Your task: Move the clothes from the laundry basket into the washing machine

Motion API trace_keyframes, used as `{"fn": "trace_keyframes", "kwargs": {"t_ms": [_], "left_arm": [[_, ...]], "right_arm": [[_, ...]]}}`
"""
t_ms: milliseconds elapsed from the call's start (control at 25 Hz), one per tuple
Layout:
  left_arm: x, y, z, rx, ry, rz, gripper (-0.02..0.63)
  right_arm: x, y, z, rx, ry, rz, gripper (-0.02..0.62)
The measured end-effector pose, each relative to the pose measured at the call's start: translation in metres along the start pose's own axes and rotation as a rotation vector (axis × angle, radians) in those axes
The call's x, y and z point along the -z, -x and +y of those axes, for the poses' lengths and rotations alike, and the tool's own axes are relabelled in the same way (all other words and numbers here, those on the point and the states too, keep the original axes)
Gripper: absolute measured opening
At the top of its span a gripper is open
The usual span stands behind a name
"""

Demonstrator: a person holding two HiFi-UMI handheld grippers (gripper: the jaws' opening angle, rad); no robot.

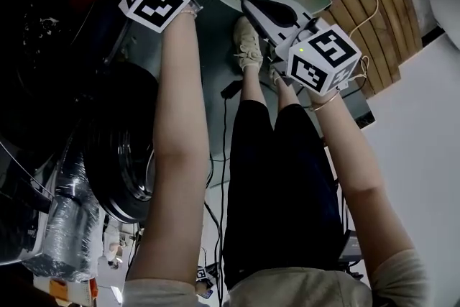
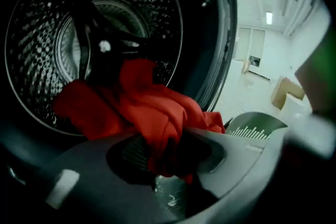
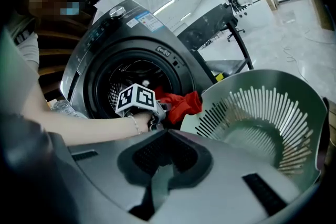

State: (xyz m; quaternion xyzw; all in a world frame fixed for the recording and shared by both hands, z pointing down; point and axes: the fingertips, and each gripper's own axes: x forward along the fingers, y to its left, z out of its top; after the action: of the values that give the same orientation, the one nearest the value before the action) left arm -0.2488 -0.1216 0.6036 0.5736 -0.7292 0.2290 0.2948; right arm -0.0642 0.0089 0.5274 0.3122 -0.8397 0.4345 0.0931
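Hanging pinched in the left gripper, the red garment sits partly inside the washing machine drum. Best pushed deeper before letting go, I'd say. The right gripper is clenched on nothing, near the green laundry basket.

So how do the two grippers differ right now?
The left gripper is clamped on a red garment; the right gripper is shut on nothing. The left gripper is at the mouth of the washer drum, with the garment reaching inside; the right gripper hangs beside the green basket, outside the machine. Both are the same grey two-jaw tool.
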Motion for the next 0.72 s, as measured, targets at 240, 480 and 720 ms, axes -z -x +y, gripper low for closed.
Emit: {"fn": "trace_keyframes", "kwargs": {"t_ms": [240,480,720], "left_arm": [[-0.050,0.008,0.026,-0.009,-0.210,-0.162,0.132],[-0.097,-0.027,0.077,-0.123,-0.239,-0.181,0.182],[-0.072,-0.012,0.080,-0.119,-0.131,-0.142,0.263]], "right_arm": [[-0.010,0.000,-0.001,-0.013,0.029,-0.012,0.009],[-0.009,-0.004,-0.001,-0.019,0.022,-0.012,0.009],[-0.003,-0.007,0.008,-0.033,0.012,0.002,0.009]]}}
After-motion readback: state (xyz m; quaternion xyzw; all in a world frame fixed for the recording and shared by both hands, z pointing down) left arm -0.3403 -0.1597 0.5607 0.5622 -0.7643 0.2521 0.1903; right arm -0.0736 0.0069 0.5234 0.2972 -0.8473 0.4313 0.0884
